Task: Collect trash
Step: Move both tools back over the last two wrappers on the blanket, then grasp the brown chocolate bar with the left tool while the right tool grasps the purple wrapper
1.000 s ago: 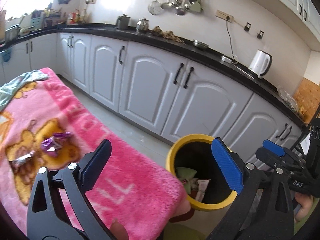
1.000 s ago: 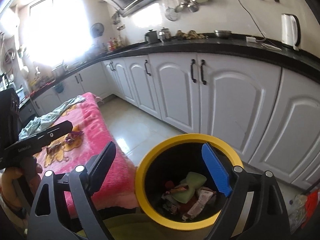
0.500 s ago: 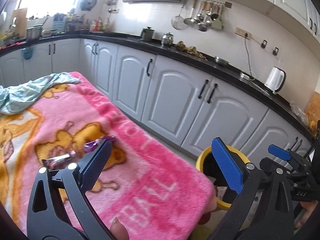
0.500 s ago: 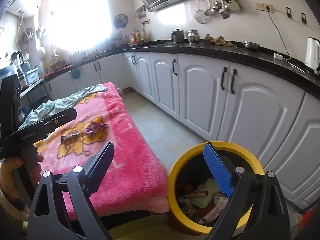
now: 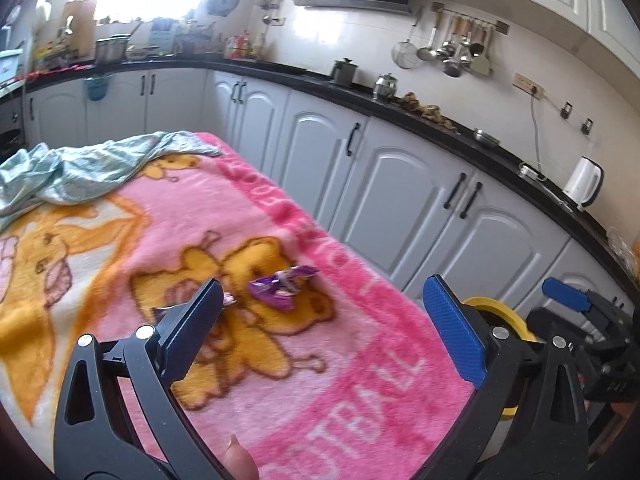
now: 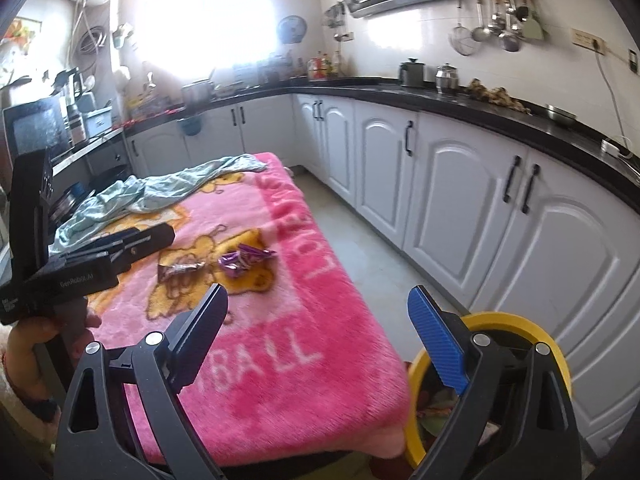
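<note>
Right wrist view | both your grippers (image 6: 316,332) (image 5: 320,328) gape empty | bin (image 6: 516,320) part-filled | two wrappers (image 6: 246,260) (image 6: 180,270) left on blanket (image 6: 280,380)

Two crumpled wrappers (image 6: 212,265) – purple, brown – on blanket.

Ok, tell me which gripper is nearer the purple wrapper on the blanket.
Left. The left gripper hangs open just short of the purple wrapper, which lies ahead between its fingers. The right gripper is open too, farther back near the yellow bin.
</note>
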